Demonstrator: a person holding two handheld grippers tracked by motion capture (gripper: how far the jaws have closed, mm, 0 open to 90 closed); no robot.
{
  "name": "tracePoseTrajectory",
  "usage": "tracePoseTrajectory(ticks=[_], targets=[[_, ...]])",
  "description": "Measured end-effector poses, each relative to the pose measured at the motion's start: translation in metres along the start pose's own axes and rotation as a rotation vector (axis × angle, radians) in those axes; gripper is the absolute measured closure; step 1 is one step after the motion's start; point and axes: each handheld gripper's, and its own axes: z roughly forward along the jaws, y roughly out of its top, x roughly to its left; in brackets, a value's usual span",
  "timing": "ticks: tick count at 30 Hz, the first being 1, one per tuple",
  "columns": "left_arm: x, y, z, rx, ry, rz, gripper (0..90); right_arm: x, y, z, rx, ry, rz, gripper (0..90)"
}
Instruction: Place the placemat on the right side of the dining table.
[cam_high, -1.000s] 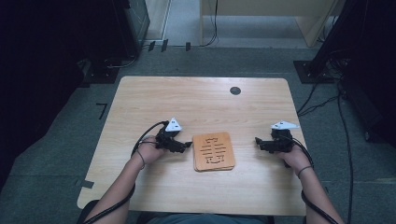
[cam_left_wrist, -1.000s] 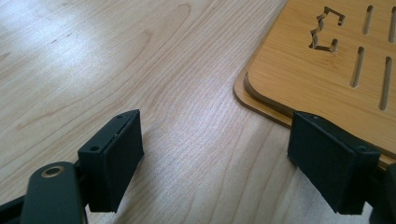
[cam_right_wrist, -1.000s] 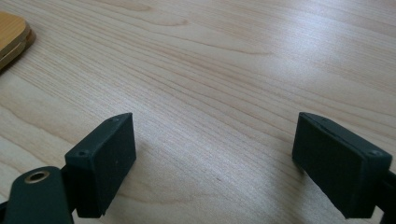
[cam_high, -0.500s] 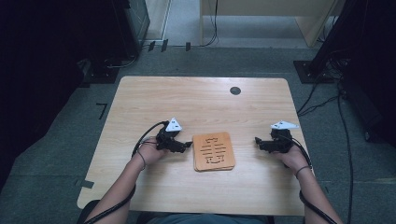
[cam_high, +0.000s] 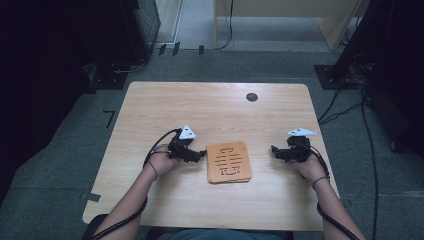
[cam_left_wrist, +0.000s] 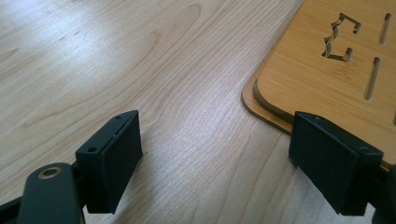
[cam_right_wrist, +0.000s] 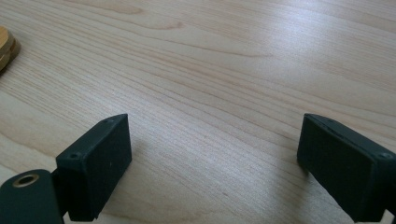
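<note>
From the high view, your left tool (cam_high: 200, 153) rests low over the table (cam_high: 165, 105) just beside the left edge of the wooden boards (cam_high: 229, 162), its tip pointing at them, and your right tool (cam_high: 274, 149) sits well apart from the boards on their right side, nearer the table's right edge and also pointing inward. The boards lie flat as a small stack, somewhat nearer the table's front edge than its far edge and about midway between its left and right edges; the top one carries cut slots and notched outlines. A small dark round cap (cam_high: 252, 97) sits near the table's far edge, right of the middle. Your hands grip both tools from the front edge side, with cables trailing back along your forearms. In the left gripper view, your left tool (cam_left_wrist: 229, 154) is released, jaws spread wide: one jaw stands over bare table, the other overlaps the rounded corner of the boards (cam_left_wrist: 327, 70), where the upper board sits slightly offset on the lower one. In the right gripper view, your right tool (cam_right_wrist: 212, 161) is likewise released, jaws wide apart over bare table, and a rounded corner of the boards (cam_right_wrist: 6, 50) shows at the far left edge of that view.
</note>
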Motion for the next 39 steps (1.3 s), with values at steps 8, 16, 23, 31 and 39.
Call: tracePoseTrajectory(ticks=[8, 16, 23, 31, 39], targets=[[0.005, 0.001, -0.003, 0.023, 0.008, -0.045, 16.3, 0.002, 0.005, -0.001, 0.029, 0.044, 0.039, 10.5], [0.004, 0.005, -0.006, 0.046, -0.02, -0.068, 16.4, 0.007, 0.01, -0.004, 0.08, 0.047, -0.016, 18.0], [0.003, 0.006, -0.009, 0.049, -0.027, -0.066, 16.6, 0.012, 0.012, -0.006, 0.079, 0.072, -0.012, 19.7], [0.001, 0.01, -0.014, 0.049, -0.04, -0.083, 17.5, 0.02, 0.015, -0.006, 0.096, 0.115, 0.017, 17.1], [-0.002, 0.012, -0.016, 0.045, -0.068, -0.109, 17.5, 0.027, 0.015, -0.007, 0.093, 0.151, 0.048, 18.0]])
